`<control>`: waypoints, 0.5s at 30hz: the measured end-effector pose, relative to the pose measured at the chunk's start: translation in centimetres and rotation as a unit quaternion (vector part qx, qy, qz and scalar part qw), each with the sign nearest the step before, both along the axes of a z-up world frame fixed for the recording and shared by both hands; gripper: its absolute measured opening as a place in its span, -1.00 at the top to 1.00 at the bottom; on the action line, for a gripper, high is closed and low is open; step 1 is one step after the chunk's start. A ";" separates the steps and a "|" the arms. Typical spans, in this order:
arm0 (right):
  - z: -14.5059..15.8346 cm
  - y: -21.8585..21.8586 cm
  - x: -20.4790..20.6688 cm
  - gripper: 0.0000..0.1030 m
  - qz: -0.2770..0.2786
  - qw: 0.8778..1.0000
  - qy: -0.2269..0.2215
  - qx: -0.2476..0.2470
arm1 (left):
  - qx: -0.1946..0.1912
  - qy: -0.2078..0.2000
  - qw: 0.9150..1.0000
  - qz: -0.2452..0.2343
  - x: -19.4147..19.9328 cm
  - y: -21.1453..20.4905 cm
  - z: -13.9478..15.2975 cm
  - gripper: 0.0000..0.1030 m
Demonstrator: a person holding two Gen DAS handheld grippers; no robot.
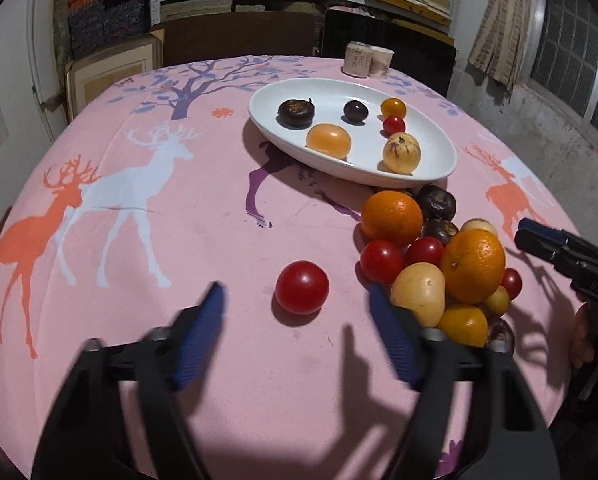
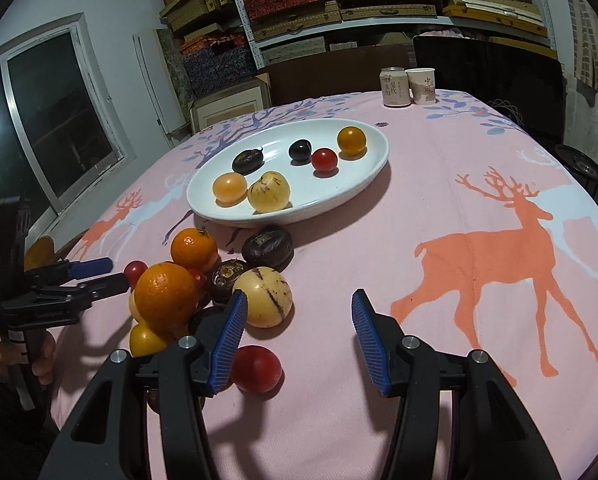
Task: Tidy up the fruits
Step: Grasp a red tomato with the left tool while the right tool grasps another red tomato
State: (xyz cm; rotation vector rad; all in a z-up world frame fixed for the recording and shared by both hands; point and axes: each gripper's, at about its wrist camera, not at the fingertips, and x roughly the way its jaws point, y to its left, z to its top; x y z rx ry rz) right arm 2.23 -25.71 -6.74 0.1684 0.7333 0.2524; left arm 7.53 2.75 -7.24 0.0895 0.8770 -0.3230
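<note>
A white oval plate (image 1: 331, 94) (image 2: 339, 194) holds several small fruits. In front of it is a pile (image 1: 419, 292) (image 2: 263, 298) of oranges, tomatoes, pale melons and dark fruits on the pink cloth. A lone red tomato (image 1: 301, 287) lies left of the pile. My left gripper (image 1: 295, 288) (image 2: 111, 274) is open, with that tomato level with its fingertips and not touching either pad. My right gripper (image 2: 299, 295) (image 1: 525, 232) is open and empty, just right of the pile. Another red tomato (image 2: 257, 368) lies partly under its left finger.
A drink can (image 1: 357, 60) (image 2: 395, 88) and a paper cup (image 1: 382, 61) (image 2: 421, 86) stand at the table's far edge. Behind the table are shelves of boxes (image 2: 379, 4). A hand (image 2: 39, 356) holds the left gripper's handle.
</note>
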 end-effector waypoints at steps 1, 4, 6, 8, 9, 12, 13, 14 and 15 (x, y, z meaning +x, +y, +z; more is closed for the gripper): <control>-0.1 -0.1 -0.1 -0.06 -0.003 1.000 0.001 0.001 | 0.004 0.009 1.000 -0.005 0.2 -0.3 -0.3 0.06; -0.1 -0.2 -0.4 -0.06 -0.001 1.000 -0.005 0.005 | 0.004 0.018 1.000 -0.008 0.7 -0.9 -0.7 0.05; -0.1 -0.4 -0.4 -0.06 0.003 1.000 -0.006 0.012 | -0.002 0.024 1.000 -0.009 1.3 -1.0 -0.9 0.05; -0.2 -0.6 -0.1 -0.06 0.003 1.000 -0.003 0.018 | -0.006 0.035 0.999 -0.007 2.0 -1.2 -1.3 0.05; -0.2 -0.6 -0.1 -0.06 0.004 1.000 -0.001 0.021 | -0.006 0.035 0.999 -0.005 2.3 -1.2 -1.5 0.05; -0.3 -0.7 0.0 -0.06 0.009 1.000 0.000 0.024 | 0.004 0.030 0.999 -0.009 2.3 -1.7 -1.5 0.05; -0.3 -0.7 0.0 -0.06 0.011 1.000 0.000 0.024 | 0.001 0.029 1.000 -0.010 2.3 -1.7 -1.4 0.22; -0.2 -0.6 -0.1 -0.06 0.014 1.000 0.000 0.024 | -0.007 0.027 1.000 -0.006 2.3 -1.4 -1.3 0.29; -0.2 -0.4 -0.2 -0.06 0.018 1.000 -0.001 0.023 | -0.017 0.025 1.000 0.000 2.3 -1.1 -1.2 0.43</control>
